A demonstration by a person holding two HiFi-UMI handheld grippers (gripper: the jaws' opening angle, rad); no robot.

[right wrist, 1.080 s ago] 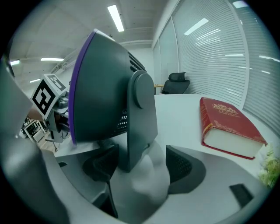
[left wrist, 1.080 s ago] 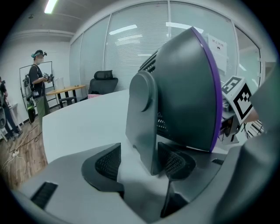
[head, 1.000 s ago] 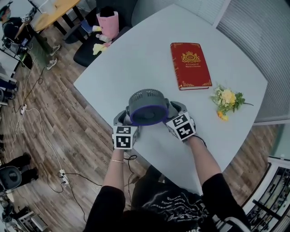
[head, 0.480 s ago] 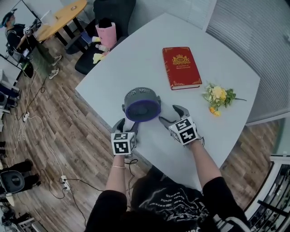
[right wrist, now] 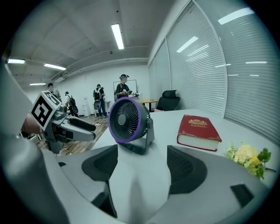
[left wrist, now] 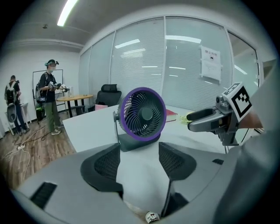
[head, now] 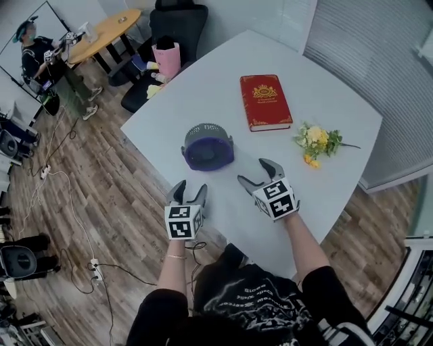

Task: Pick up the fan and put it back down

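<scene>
Fan (head: 208, 146): small, grey plastic, purple ring, ribbed grille. It stands upright on the pale smooth desk (head: 203, 88), near the front edge, clear of both claws. Left claw (head: 189, 189) and right claw (head: 252, 171) gape, empty. Probably light, rigid, slick shell; take it by the housing sides, not the grille.

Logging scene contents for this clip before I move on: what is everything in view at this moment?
fan: one, grey with purple ring, upright on the table, untouched
book: one, red, flat, beyond the fan to its right
flowers: one bunch, yellow and green, near the book
table: one, pale grey
office chair: one, black, at the far side
wooden table: one, far left, bystander beside it
left gripper: open, empty, short of the fan
right gripper: open, empty
</scene>
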